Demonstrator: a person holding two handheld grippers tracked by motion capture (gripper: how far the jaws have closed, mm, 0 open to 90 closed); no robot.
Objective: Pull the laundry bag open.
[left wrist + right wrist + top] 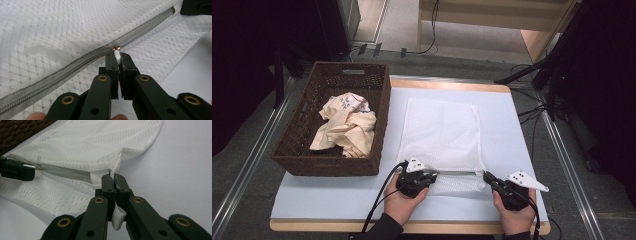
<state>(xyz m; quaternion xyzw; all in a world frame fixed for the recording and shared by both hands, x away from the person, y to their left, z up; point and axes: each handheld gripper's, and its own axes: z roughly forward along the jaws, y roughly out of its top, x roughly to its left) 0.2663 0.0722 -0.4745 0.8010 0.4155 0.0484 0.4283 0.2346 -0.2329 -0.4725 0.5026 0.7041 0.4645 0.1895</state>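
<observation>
A white mesh laundry bag (443, 131) lies flat on the white table cover, its grey zipper (75, 65) running along the near edge. My left gripper (430, 177) sits at the zipper's left part, shut on the white zipper pull (117, 55) below the brass slider (116, 48). My right gripper (488, 178) is at the bag's near right corner, shut on a white fabric tab (117, 216) sewn at the zipper's end. In the right gripper view the left gripper (32, 171) shows at the far left on the zipper (65, 171).
A dark wicker basket (312, 150) stands at the table's left, holding a crumpled cream cloth (346, 125). The table's wooden edge (452, 227) runs close to the hands. Black stands and cables sit on the floor at the right.
</observation>
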